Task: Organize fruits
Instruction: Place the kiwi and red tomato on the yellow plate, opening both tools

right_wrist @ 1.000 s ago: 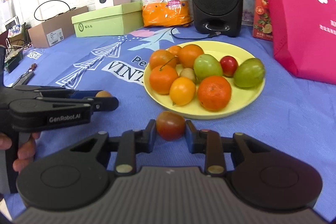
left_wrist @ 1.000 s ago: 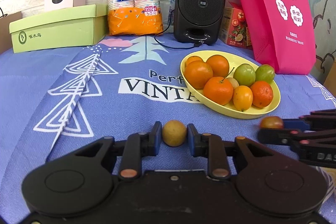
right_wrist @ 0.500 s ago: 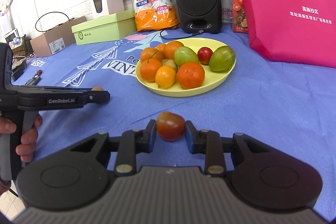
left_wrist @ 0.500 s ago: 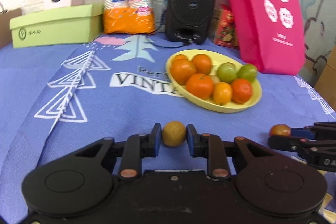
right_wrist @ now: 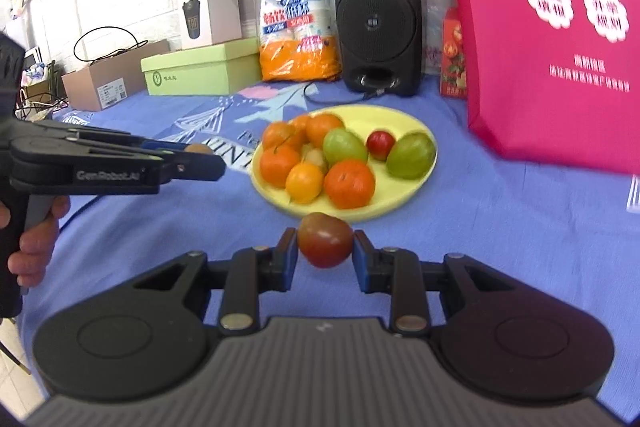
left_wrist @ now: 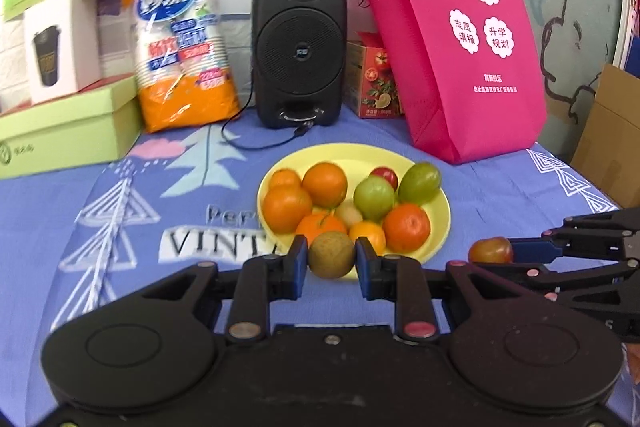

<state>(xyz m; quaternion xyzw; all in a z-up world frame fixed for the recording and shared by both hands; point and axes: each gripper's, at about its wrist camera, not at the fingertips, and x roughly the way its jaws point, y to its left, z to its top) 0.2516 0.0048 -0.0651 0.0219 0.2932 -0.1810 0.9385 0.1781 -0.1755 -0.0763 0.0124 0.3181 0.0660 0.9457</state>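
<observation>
A yellow plate (left_wrist: 440,205) (right_wrist: 404,119) holds several oranges, green fruits and a small red tomato. My left gripper (left_wrist: 331,254) is shut on a small brown round fruit (left_wrist: 331,254), held in the air in front of the plate's near rim. It shows in the right wrist view (right_wrist: 199,148) left of the plate. My right gripper (right_wrist: 325,246) is shut on a dark red-brown tomato (right_wrist: 325,245), held above the cloth in front of the plate. It shows in the left wrist view (left_wrist: 490,250) to the plate's right.
A blue printed cloth (left_wrist: 120,227) covers the table. At the back stand a black speaker (left_wrist: 300,51) with a cable, a pink bag (left_wrist: 452,39), an orange pack of paper cups (left_wrist: 182,47), a green box (left_wrist: 64,131) and a white box (left_wrist: 60,47).
Both grippers have lifted higher with their fruits. The left gripper has swung right, so the plate now lies straight ahead of it.
</observation>
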